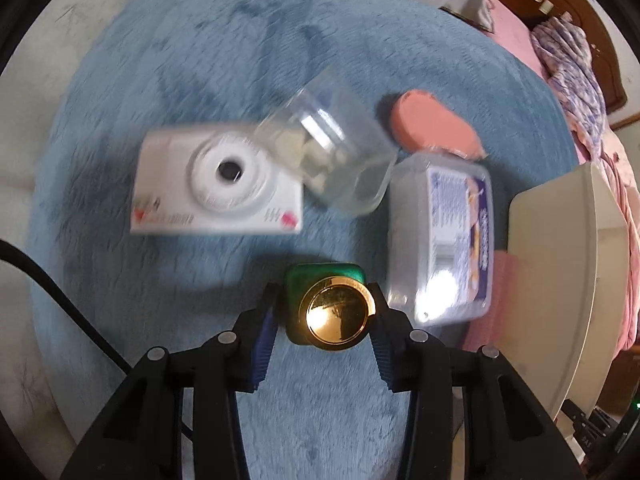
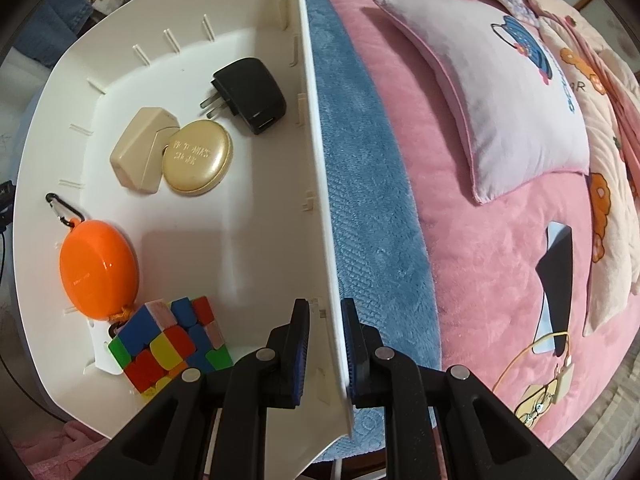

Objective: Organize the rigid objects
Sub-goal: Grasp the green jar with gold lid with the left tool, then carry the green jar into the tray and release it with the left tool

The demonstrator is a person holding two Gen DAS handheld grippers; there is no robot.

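Note:
In the left wrist view a green bottle with a shiny gold cap stands between the blue pads of my left gripper, which is shut on it. The bottle looks sharp while the blue mat under it is blurred. Beyond lie a white camera box, a tipped clear jar of white pieces, a pink oval and a clear lidded box. My right gripper is shut on the side wall of the white bin, pointing down.
Inside the bin lie a black charger, a beige case, a gold oval compact, an orange pouch and a puzzle cube. The bin is right of the mat. A pillow, phone and glasses lie on pink bedding.

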